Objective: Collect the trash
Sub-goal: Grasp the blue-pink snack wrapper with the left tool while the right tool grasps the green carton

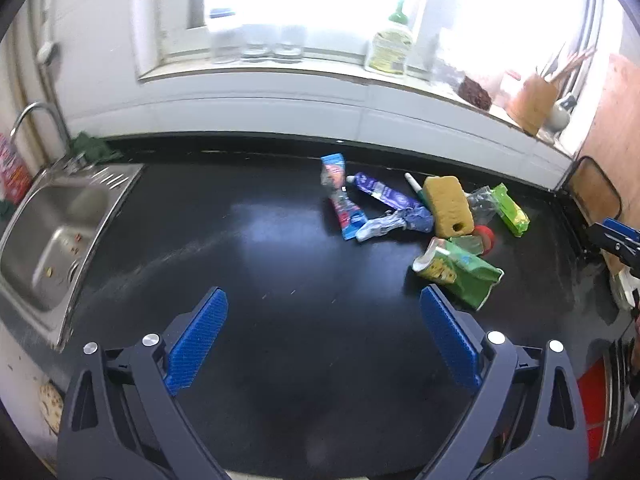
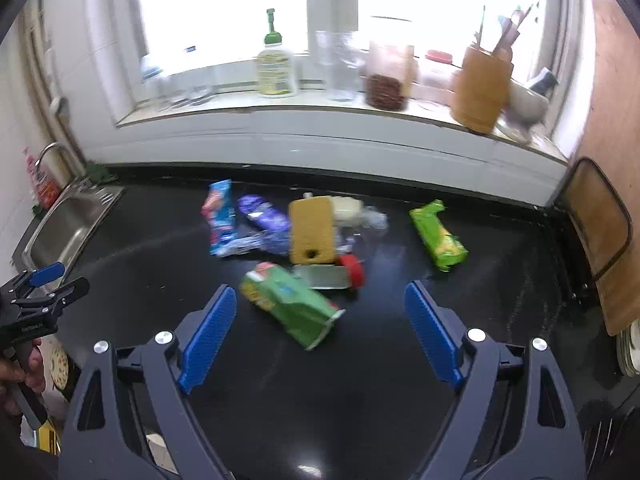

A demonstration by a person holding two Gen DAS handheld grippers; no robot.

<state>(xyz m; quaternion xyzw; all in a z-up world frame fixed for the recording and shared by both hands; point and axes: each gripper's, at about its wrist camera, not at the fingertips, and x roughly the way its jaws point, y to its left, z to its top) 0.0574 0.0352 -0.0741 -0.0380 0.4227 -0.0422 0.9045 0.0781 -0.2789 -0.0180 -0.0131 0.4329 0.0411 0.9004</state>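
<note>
So far nothing is collected: the trash lies in a loose heap on the black glossy tabletop [image 2: 360, 400], and both tools hover short of it. The right gripper [image 2: 320, 332] has its blue ribbed fingers [image 2: 208, 336] spread wide and empty, and the crumpled green foil snack bag [image 2: 292, 306] lies between and just ahead of their tips. Beyond it sit a small clear jar with a red lid [image 2: 332, 274], a yellow rectangular sponge [image 2: 311, 230], a purple wrapper [image 2: 264, 212] and a blue-and-red sachet [image 2: 219, 216]; a bright green packet [image 2: 438, 234] lies apart, ahead of the right finger.

The left gripper [image 1: 324, 336] is likewise wide open and holds nothing; the heap is ahead and off to the side of its right finger.

The step in hand looks like the first pick. The next move probably calls for lowering the right fingers around the green bag and closing gently, as foil crushes and slips.

No print is legible; blur hides every label.
</note>
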